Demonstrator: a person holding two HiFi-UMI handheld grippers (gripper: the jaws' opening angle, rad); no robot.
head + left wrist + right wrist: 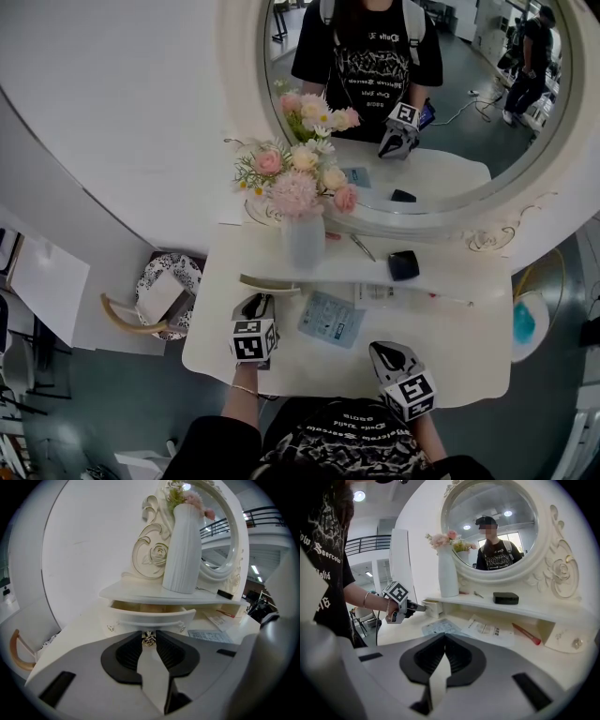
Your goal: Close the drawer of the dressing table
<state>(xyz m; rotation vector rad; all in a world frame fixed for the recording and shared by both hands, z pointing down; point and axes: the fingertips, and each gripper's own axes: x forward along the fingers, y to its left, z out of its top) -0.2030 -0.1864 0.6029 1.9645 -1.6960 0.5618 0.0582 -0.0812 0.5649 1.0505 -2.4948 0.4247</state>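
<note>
Left tool [149, 634] pinched on the knob [149, 640] of the drawer [150, 617], drawer slightly open under the shelf [136, 592] holding the white vase [183, 550], right tool [444, 638] closed and empty, over the bench [459, 370] front edge.

left gripper [149, 636]: grey, two-jaw, tilted down, jaws pressing on the small silver metal knob [149, 641] of the white curved drawer [140, 618] | right gripper [444, 639]: right of this drawer, well apart, tilted down, jaws together, nothing between them
</note>
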